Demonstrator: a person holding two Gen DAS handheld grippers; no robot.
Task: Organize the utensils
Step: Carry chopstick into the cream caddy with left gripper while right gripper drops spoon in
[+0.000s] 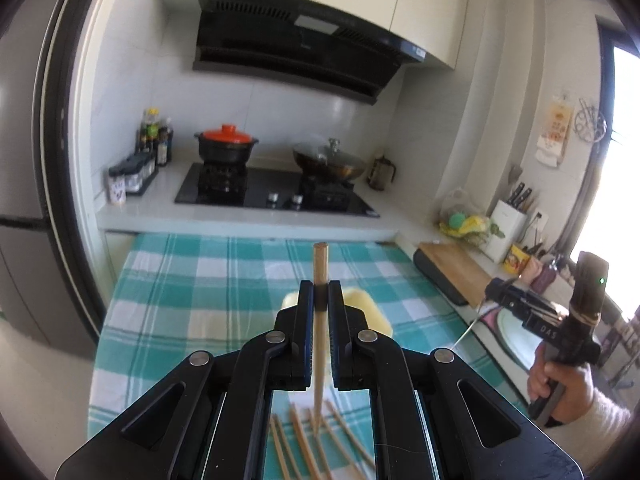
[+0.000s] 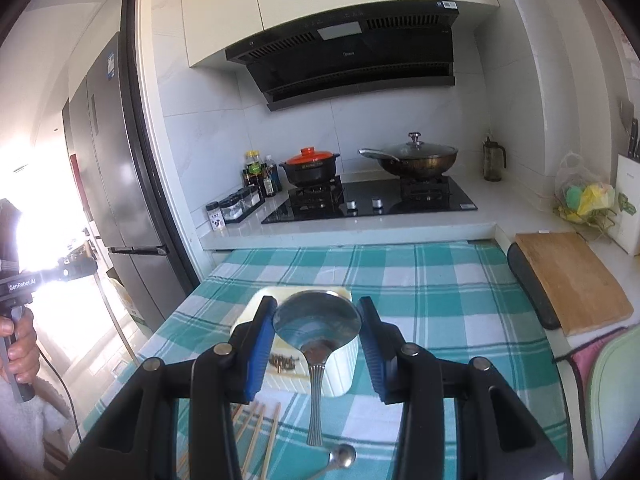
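Note:
My left gripper (image 1: 320, 292) is shut on a wooden chopstick (image 1: 320, 264) and holds it upright above the checked cloth. Several more chopsticks (image 1: 304, 440) lie on the cloth below it. A pale yellow utensil holder (image 1: 372, 308) stands just behind the left gripper. My right gripper (image 2: 318, 316) is shut on the bowl of a large metal spoon (image 2: 316, 320), whose handle hangs down over the cream utensil holder (image 2: 340, 376). A second small spoon (image 2: 340, 458) and chopsticks (image 2: 260, 436) lie on the cloth near the front.
The teal checked tablecloth (image 2: 460, 300) covers the table. Behind it is the counter with a stove (image 2: 368, 200), a red-lidded pot (image 2: 310, 166) and a wok (image 2: 416, 158). A wooden cutting board (image 2: 568, 280) lies at right. A fridge (image 2: 108, 184) stands left.

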